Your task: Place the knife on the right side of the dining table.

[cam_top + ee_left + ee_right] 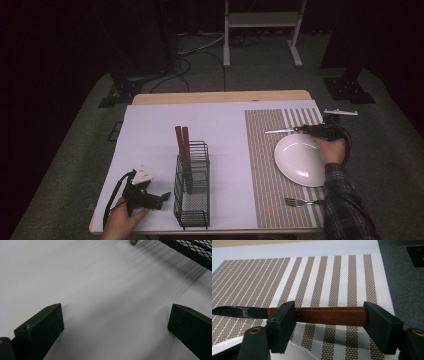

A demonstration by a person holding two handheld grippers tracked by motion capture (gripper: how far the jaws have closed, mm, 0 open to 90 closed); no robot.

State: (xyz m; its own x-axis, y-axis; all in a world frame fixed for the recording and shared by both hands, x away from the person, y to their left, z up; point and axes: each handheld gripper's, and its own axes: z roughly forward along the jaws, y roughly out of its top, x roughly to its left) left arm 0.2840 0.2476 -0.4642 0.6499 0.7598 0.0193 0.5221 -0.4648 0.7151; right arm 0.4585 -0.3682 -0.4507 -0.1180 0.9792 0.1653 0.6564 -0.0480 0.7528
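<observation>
Right tongs [329, 327] straddle the knife [329, 315] unclenched on the striped placemat [332, 277]; left tongs [115, 327] released.

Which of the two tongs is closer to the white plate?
The right. The right tongs sit just past the plate's far rim, by a knife. The left tongs rest beyond the wire basket.

- Woven placemat [324, 277]: brown and white stripes.
- Knife [329, 315]: reddish-brown wooden handle, dark blade.
- Round plate [300, 160]: plain white.
- Wire cutlery basket [192, 200]: black.
</observation>
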